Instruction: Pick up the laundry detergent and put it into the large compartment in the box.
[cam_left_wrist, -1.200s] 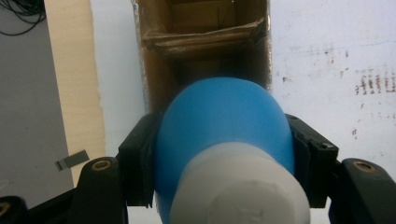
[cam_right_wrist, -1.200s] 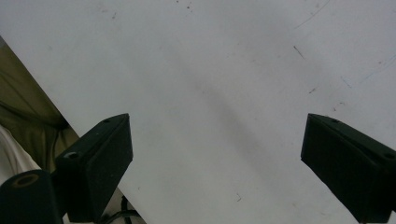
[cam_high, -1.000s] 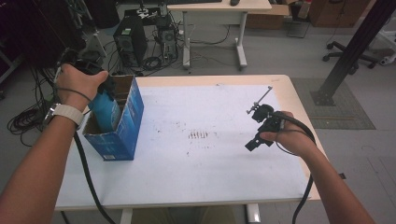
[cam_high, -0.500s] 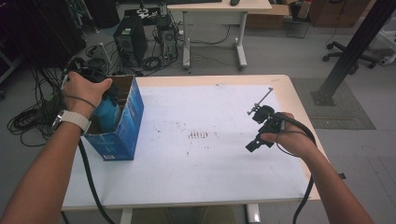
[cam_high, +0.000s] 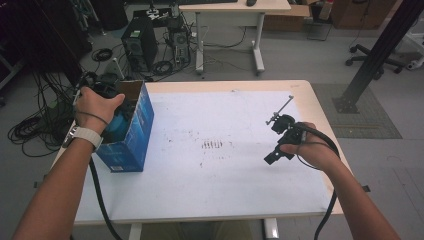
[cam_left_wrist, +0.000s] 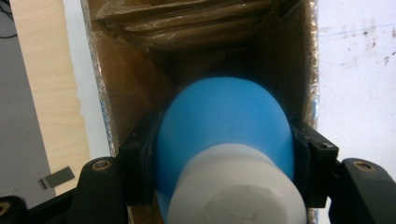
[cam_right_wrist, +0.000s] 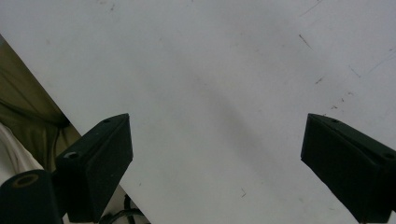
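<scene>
Here, blue bottle in the left gripper, lowered into the open blue carton at the table's left edge.

Left gripper (cam_left_wrist: 224, 186): jaws clamped on both sides of a blue plastic bottle (cam_left_wrist: 224, 121) with a white cap (cam_left_wrist: 236, 191); bottle points bottom-first into the brown cardboard interior of the carton (cam_left_wrist: 135, 93), folded flaps visible at the bottom. High view: left hand (cam_high: 97, 102) sits over the carton's open top, with the blue bottle (cam_high: 119, 125) partly inside the carton (cam_high: 132, 145), which stands upright on the table (cam_high: 210, 200) near the left edge, towards the far corner. Right gripper (cam_high: 277, 137): held just above the white table near the right edge, well apart from the carton; right gripper view shows its jaws wide apart with nothing between them, bare marked tabletop (cam_right_wrist: 210, 93) beneath.
</scene>
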